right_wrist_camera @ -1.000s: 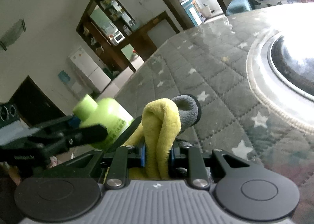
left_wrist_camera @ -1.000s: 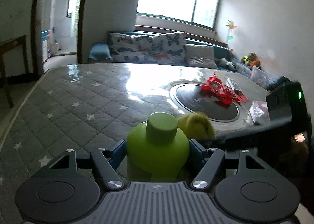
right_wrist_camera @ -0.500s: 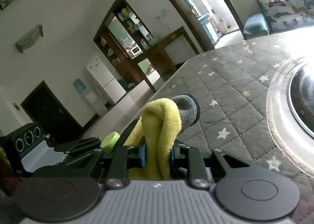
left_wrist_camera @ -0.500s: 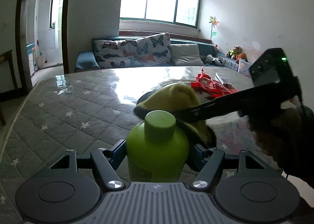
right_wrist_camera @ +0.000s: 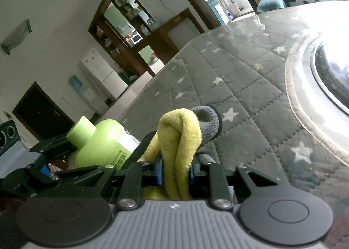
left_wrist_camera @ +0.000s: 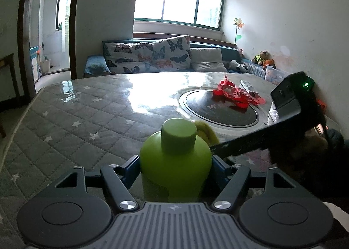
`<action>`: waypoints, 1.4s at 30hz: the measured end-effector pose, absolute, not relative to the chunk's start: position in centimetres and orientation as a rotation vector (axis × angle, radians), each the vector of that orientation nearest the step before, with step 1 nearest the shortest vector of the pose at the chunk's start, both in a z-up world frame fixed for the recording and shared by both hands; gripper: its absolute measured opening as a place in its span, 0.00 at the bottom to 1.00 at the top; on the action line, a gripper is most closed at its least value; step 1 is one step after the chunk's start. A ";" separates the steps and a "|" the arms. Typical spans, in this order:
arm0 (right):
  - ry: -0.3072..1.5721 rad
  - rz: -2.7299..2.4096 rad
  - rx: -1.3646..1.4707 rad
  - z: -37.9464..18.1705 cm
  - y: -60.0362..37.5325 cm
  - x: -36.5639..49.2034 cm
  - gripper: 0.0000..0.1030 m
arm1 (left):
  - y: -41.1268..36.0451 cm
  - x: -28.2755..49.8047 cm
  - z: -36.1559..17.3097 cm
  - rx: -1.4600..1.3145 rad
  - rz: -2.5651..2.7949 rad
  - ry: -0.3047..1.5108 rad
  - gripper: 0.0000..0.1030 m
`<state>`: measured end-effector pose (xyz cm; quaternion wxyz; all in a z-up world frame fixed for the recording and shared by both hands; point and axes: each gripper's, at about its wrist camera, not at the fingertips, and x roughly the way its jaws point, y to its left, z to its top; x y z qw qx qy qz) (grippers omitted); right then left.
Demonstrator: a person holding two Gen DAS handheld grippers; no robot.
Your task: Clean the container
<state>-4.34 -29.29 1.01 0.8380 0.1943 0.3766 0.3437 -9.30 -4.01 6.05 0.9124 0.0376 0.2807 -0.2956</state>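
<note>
the left gripper [left_wrist_camera: 175, 161] was clamped on the green bottle [left_wrist_camera: 175, 157] at lower centre of its frame, cap up, above the quilted table [left_wrist_camera: 87, 113]. the right gripper [right_wrist_camera: 174, 174] pinched a folded yellow-and-grey cloth [right_wrist_camera: 181, 140], with the bottle at lower left of that view. to wipe well, the cloth likely needed firm contact along the bottle's side while the left grip kept it steady. whether cloth and bottle touched was hard to tell; the bottle's base was hidden.
</note>
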 end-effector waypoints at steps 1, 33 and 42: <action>0.791 0.728 0.414 1.2 -29.4 -4.5 0.21 | -4.0 -9.3 6.1 0.080 -0.609 0.578 0.70; 0.798 0.764 0.367 1.5 -28.0 -3.8 0.21 | -3.8 -9.9 6.3 0.034 -0.583 0.559 0.70; 0.806 0.741 0.340 1.1 -28.9 -6.2 0.21 | -4.8 -9.7 5.9 0.043 -0.548 0.521 0.70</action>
